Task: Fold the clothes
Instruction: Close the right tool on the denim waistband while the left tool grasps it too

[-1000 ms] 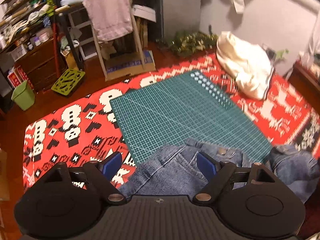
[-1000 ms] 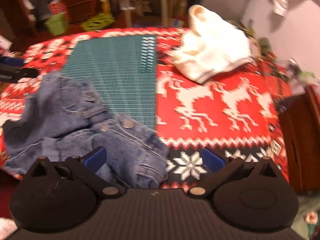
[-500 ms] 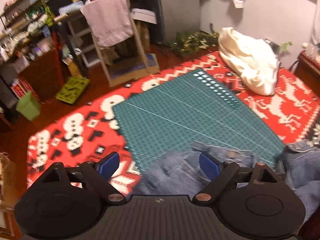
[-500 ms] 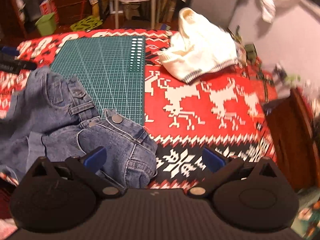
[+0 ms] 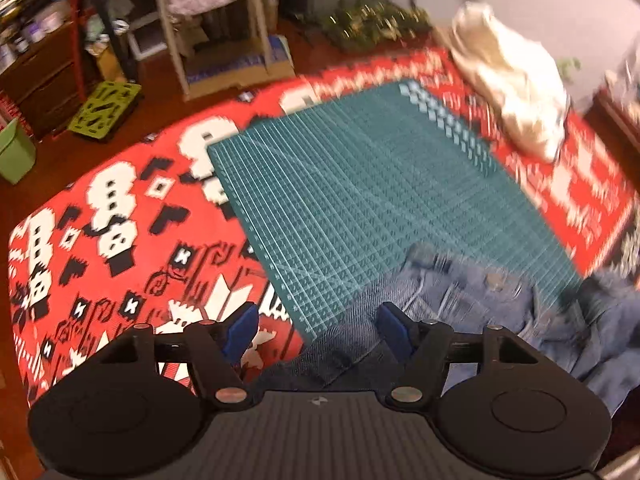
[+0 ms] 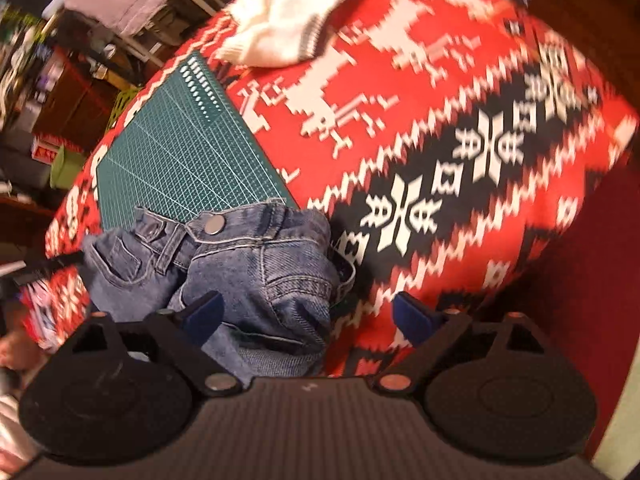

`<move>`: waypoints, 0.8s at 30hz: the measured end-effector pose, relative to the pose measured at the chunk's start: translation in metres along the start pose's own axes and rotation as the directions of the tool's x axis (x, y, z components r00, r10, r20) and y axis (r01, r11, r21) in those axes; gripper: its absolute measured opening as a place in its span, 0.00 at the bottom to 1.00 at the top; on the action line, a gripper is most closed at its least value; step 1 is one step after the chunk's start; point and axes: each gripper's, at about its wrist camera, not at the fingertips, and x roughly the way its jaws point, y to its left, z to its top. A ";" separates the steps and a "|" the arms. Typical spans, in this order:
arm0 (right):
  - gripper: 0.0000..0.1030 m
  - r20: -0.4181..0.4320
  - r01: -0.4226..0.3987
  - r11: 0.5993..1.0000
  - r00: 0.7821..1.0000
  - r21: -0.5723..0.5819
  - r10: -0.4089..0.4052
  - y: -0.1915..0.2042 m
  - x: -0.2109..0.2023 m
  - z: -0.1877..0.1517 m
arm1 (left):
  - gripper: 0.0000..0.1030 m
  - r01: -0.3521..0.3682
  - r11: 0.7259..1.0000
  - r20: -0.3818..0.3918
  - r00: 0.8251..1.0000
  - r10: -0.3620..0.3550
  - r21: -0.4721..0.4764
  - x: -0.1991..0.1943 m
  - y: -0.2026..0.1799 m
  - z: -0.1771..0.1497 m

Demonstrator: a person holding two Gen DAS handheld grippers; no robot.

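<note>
Since half a second before, the right gripper (image 6: 306, 316) had rolled, tilting its view. Crumpled blue denim jeans (image 5: 460, 304) lay heaped on the near edge of a gridded green cutting mat (image 5: 380, 200) and red patterned blanket (image 5: 120, 220). Both the left gripper (image 5: 316, 326) and right hovered over the denim, jaws spread, gripping nothing.

A red blanket (image 5: 120, 216) with white and black knitted-style figures covers the raised surface that carries everything. A green cutting mat (image 5: 360, 200) with a white grid lies flat on it, near the middle. Crumpled blue jeans (image 6: 248, 264) sit at the near edge, partly on the mat's near corner and partly on the blanket. A cream garment (image 5: 516, 92) lies bunched at the far right, just beside the mat.
</note>
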 end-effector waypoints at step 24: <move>0.14 0.048 -0.035 0.998 0.998 -0.048 0.038 0.024 0.022 0.004 | 0.12 0.066 0.997 0.049 0.997 -0.064 -0.039 -0.015 -0.032 -0.013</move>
